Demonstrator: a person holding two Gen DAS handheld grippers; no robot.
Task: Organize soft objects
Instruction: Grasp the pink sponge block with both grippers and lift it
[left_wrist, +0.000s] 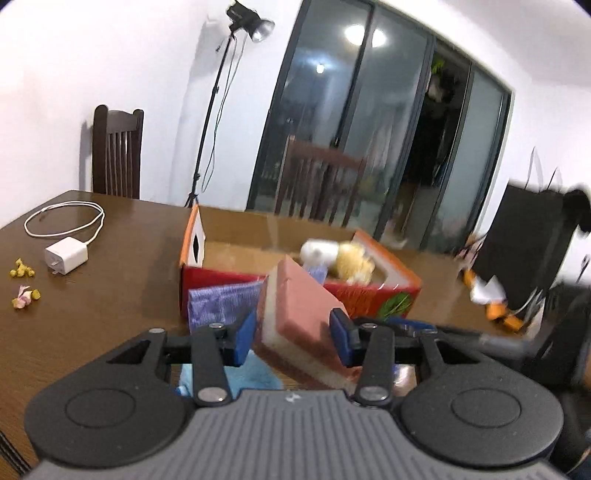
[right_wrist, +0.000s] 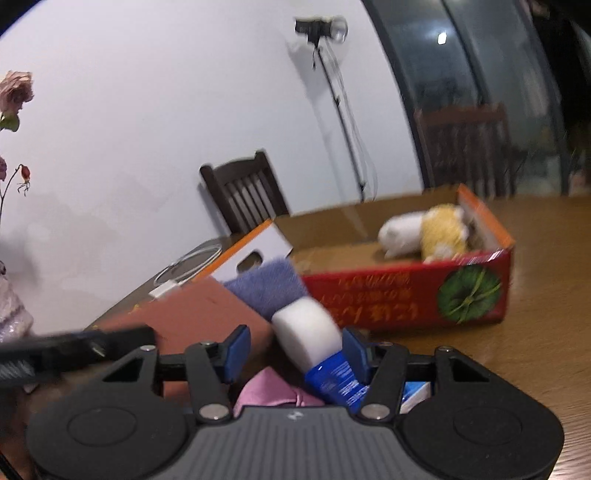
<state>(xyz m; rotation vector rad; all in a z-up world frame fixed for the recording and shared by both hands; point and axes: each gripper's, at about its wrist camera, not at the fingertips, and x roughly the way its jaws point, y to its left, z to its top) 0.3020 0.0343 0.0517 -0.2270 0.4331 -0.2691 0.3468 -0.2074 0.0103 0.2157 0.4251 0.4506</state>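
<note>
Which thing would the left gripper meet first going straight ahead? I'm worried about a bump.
Probably the near red wall of the cardboard box; the left gripper, carrying the pink sponge, points at it. Depth is unclear.

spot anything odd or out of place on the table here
Small yellow-green and pink scraps lie loose on the table near the white charger, like dropped petals. The pink sponge sits tilted in the left gripper.
</note>
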